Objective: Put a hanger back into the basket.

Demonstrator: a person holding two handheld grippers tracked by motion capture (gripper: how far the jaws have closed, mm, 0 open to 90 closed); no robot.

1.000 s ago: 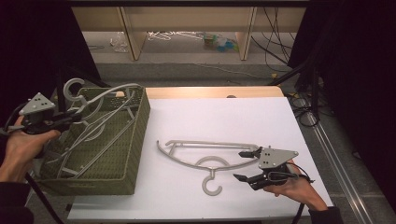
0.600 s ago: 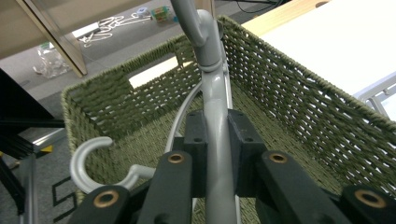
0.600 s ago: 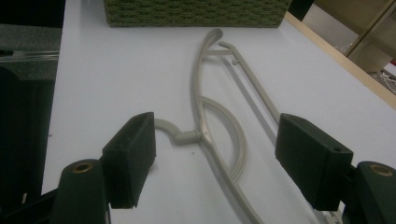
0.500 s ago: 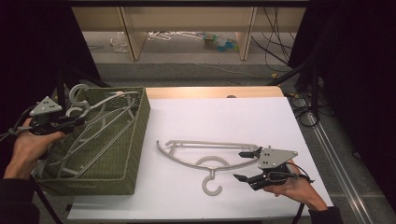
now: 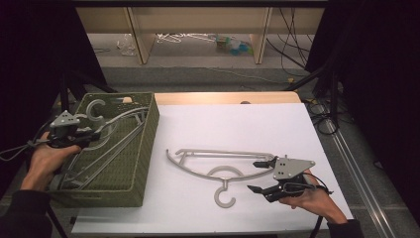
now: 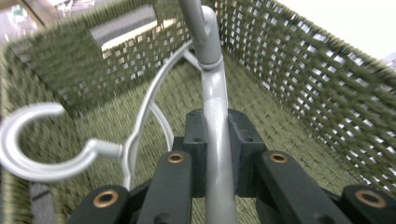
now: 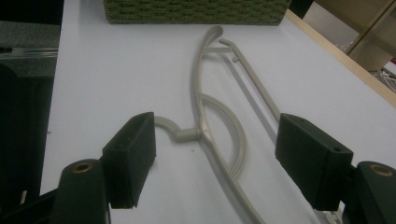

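Observation:
A green woven basket stands at the table's left and holds several grey hangers. My left gripper is over the basket, shut on the bar of one grey hanger, whose hook points toward the basket's far wall. Another hanger's hook lies in the basket to the left of it. A second grey hanger lies flat on the white table top. My right gripper stands open at that hanger's right end. In the right gripper view the hanger's arm runs between the jaws without touching the pads.
The basket's wall closes off the table's left side. Beyond the table's far edge stands a wooden shelf with clutter on the floor. Cables hang at the right.
My left hand has sunk toward the basket with the held hanger, whose hook now sits lower near the far wall. The right gripper and the hanger on the table have not moved.

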